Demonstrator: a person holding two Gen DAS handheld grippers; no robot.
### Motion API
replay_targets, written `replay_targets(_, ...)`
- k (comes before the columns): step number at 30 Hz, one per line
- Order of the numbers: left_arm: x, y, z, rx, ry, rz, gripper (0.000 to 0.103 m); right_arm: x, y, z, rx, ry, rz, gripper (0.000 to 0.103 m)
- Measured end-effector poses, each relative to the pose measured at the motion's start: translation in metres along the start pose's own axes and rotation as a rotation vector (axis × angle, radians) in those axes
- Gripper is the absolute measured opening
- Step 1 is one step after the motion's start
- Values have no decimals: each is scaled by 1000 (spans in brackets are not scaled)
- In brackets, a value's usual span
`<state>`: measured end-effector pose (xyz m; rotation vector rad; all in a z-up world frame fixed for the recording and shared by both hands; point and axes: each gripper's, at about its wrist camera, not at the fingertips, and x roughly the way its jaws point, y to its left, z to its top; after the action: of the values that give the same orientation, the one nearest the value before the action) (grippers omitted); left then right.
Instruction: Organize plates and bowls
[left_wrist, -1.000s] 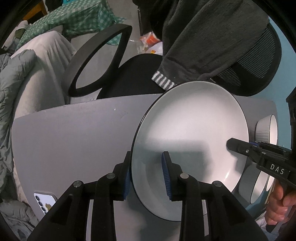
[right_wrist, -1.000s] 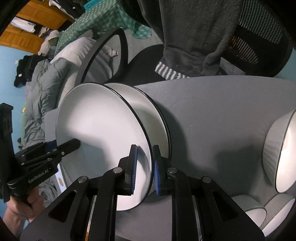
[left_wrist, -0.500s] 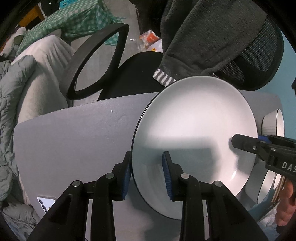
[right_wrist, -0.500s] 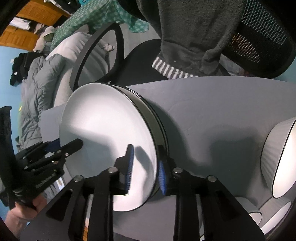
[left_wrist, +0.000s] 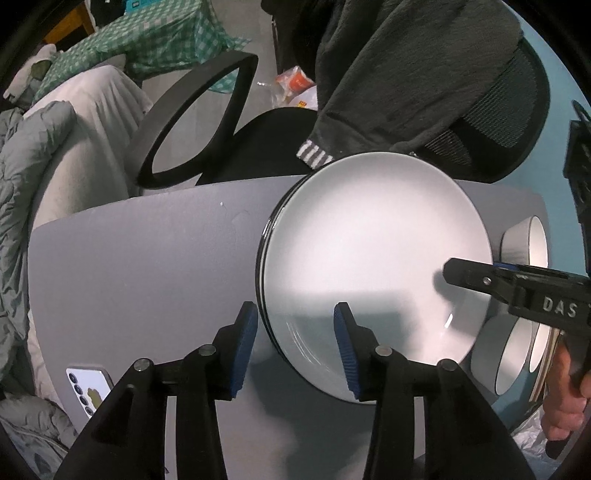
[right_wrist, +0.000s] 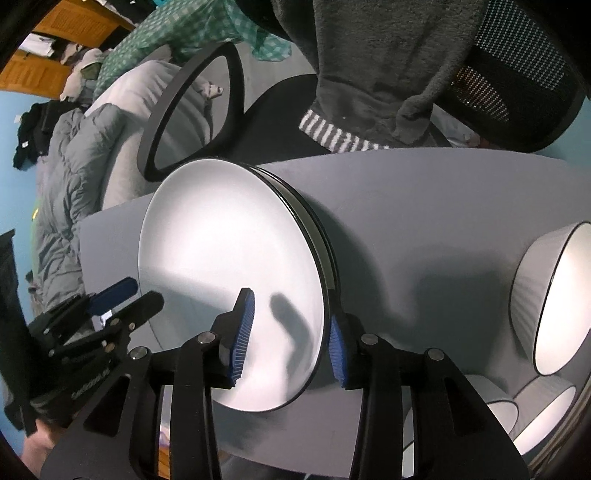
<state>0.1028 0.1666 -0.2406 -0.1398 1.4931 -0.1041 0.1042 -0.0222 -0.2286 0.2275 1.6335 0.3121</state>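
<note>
White plate (left_wrist: 373, 258), black rim, lies atop a 2nd plate (right_wrist: 320, 236) on the grey table (left_wrist: 147, 258); stack sits mid-table. L gripper (left_wrist: 295, 343) straddles the stack's near-left edge, blue pads either side, clear of the rim, jaws opening. R gripper (right_wrist: 288, 332) straddles the opposite edge, one pad over the plate face, the other outside the rim; not pinching, jaws opening too. Grey bowls (right_wrist: 550, 295), white inside, grouped at the table's far-right end, apart from the stack. Phone (left_wrist: 88, 387) at the table's left edge. Office chair (left_wrist: 258, 140) behind, dark garment (left_wrist: 406, 74) draped over it.
</note>
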Motion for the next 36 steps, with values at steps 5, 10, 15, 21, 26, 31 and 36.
replay_targets(5,-19,-4,-12,4,-56,-4,45,-5,2,-5,4,-24,-12,49)
replay_targets(10,-43,-6,-24,-2,-123,-1,50,-19,11,-13,-46,-77,-63,55)
replay_targets(15,-70,-9,-35,9,-194,1,51,-43,29,-26,-117,-148,-130,55)
replay_targets(21,-106,-5,-51,-23,-239,-53,53,-81,55,-47,-209,-270,-227,64)
replay_targets(26,-141,-2,-66,-45,-311,-49,64,-117,68,-64,-225,-366,-222,64)
replay_targets(31,-168,1,-84,-60,-342,-76,68,-146,79,-84,-220,-431,-215,66)
replay_targets(36,-193,1,-105,-64,-394,-111,74,-166,89,-107,-220,-496,-242,67)
